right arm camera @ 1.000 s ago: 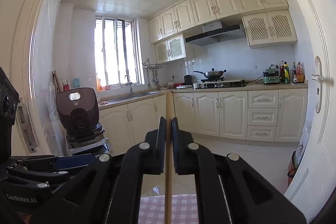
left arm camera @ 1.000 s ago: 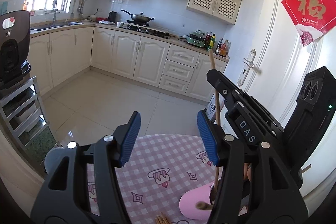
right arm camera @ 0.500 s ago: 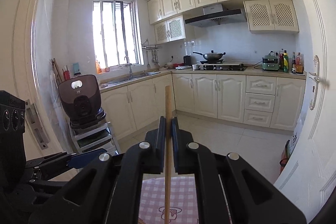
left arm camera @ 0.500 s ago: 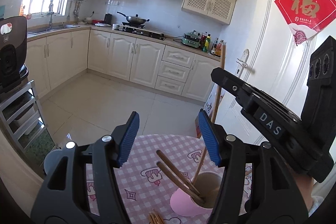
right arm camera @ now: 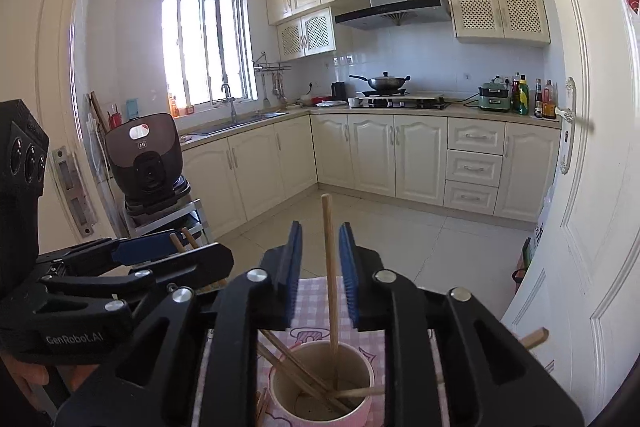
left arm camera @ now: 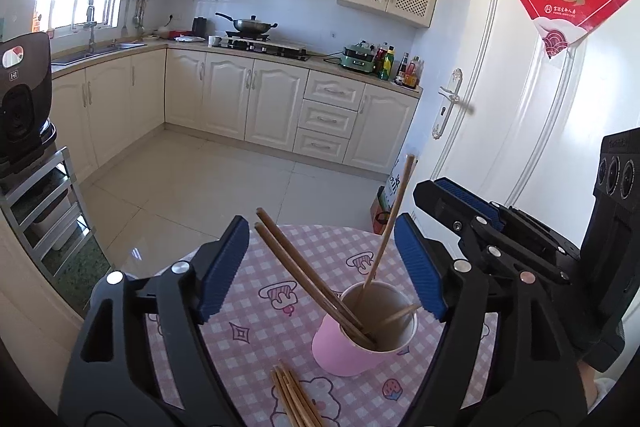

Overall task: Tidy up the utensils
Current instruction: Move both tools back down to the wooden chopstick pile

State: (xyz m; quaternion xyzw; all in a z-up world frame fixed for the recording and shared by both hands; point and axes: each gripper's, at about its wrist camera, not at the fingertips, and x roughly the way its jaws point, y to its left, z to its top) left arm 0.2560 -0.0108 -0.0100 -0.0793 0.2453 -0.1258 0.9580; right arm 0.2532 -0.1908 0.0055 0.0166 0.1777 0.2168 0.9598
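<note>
Standing on the pink checked tablecloth (left arm camera: 256, 311): pink cup (left arm camera: 340, 351), brown-lined, holding two dark chopsticks (left arm camera: 304, 269) leaning left and one pale chopstick (right arm camera: 330, 267) near upright. Loose chopsticks (left arm camera: 294, 399) lie on the cloth just before the cup. Left gripper (left arm camera: 322, 267): jaws wide and opening, empty. Right gripper (right arm camera: 320, 275): jaws opening, pale chopstick between them, pads clear of it.

Chopsticks (left arm camera: 308, 271) lean out of pink cup (left arm camera: 340, 355), barring overhead approach; checked tablecloth (left arm camera: 248, 311) leftward bare.
</note>
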